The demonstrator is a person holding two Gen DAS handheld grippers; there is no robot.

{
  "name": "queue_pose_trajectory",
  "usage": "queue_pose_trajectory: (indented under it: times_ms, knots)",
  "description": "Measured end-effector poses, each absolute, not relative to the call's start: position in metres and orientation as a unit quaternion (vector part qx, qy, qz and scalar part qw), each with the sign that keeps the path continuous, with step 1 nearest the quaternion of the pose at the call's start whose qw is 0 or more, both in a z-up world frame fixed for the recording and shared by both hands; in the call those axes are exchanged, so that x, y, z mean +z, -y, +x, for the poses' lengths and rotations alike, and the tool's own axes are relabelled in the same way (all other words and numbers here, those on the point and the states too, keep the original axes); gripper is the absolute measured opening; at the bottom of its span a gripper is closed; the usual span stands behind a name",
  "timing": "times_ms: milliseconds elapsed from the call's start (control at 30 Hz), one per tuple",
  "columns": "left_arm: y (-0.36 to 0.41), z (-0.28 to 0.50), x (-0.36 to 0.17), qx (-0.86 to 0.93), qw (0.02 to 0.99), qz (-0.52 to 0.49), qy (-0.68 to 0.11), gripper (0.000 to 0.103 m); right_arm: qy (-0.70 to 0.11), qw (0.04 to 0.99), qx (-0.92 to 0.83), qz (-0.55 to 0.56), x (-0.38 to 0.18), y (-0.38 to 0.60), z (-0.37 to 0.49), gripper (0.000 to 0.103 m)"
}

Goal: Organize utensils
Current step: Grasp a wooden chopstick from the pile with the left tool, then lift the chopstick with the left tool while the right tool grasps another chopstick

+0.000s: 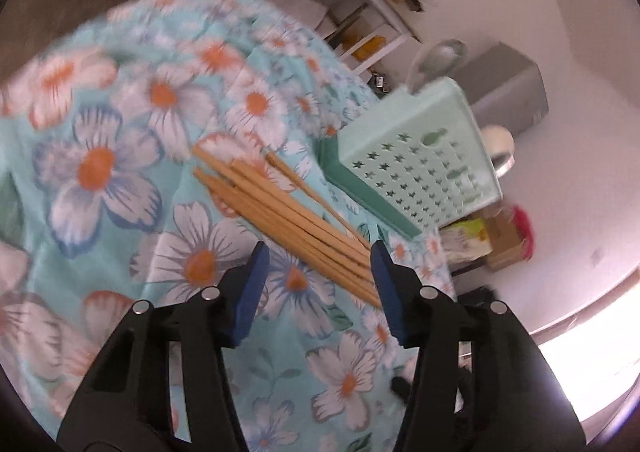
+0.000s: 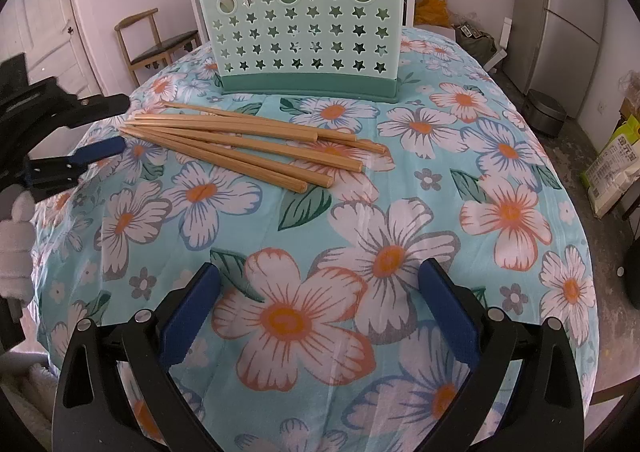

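Note:
Several wooden chopsticks (image 2: 248,146) lie in a loose bundle on the floral tablecloth (image 2: 400,180), in front of a mint-green perforated utensil holder (image 2: 300,24) that stands upright at the far side. In the left wrist view the chopsticks (image 1: 288,216) run diagonally, their thin ends between the tips of my open left gripper (image 1: 318,252); the holder (image 1: 416,160) is just beyond on the right. My left gripper also shows in the right wrist view (image 2: 108,124) at the chopsticks' thin ends. My right gripper (image 2: 320,276) is open and empty above the cloth near the front edge.
A wooden chair (image 2: 152,44) stands behind the table on the left, a grey fridge (image 2: 572,12) and a bin (image 2: 544,112) on the right. Bags (image 2: 616,168) sit on the floor at the right. The table drops off at the right edge.

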State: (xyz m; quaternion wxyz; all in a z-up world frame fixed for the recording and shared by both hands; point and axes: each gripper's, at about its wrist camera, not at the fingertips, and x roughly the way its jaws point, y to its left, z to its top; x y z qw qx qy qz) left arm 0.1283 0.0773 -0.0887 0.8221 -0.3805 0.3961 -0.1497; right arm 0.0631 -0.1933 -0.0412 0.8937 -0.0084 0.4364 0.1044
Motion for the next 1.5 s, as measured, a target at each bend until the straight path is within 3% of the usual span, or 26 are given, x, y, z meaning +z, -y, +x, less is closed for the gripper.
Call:
queue_pose_trajectory:
  times_ms: [167, 333, 433, 900, 1033, 1167, 1267, 1400, 1500]
  knots:
    - [-0.089, 0.142, -0.104, -0.130, 0.790, -0.448, -0.397, 0.038, -0.436, 0.894, 0.104, -0.009, -0.041, 0.193, 0.063, 0.097]
    - [-0.088, 0.146, -0.110, -0.111, 0.792, -0.448, -0.398, 0.019, -0.436, 0.894, 0.104, -0.008, -0.041, 0.193, 0.063, 0.097]
    - [-0.086, 0.143, -0.106, -0.111, 0.797, -0.442, -0.397, 0.017, -0.436, 0.894, 0.104, -0.009, -0.041, 0.193, 0.063, 0.097]
    - [-0.094, 0.110, -0.089, -0.125, 0.808, -0.422, -0.393, 0.014, -0.436, 0.894, 0.104, -0.010, -0.041, 0.193, 0.063, 0.097]
    - [-0.097, 0.115, -0.104, -0.124, 0.775, -0.468, -0.406, 0.036, -0.436, 0.894, 0.105, -0.010, -0.041, 0.193, 0.063, 0.097]
    - [-0.101, 0.127, -0.111, -0.123, 0.749, -0.506, -0.410, 0.038, -0.435, 0.894, 0.105, -0.010, -0.041, 0.193, 0.063, 0.097]
    - [-0.099, 0.141, -0.117, -0.115, 0.732, -0.523, -0.421, 0.035, -0.435, 0.894, 0.105, -0.010, -0.041, 0.193, 0.063, 0.097]
    - [-0.092, 0.153, -0.121, -0.098, 0.739, -0.508, -0.431, 0.016, -0.434, 0.895, 0.105, -0.010, -0.041, 0.194, 0.064, 0.097]
    - [-0.092, 0.150, -0.122, -0.095, 0.745, -0.504, -0.427, 0.013, -0.434, 0.895, 0.105, -0.010, -0.041, 0.193, 0.063, 0.097]
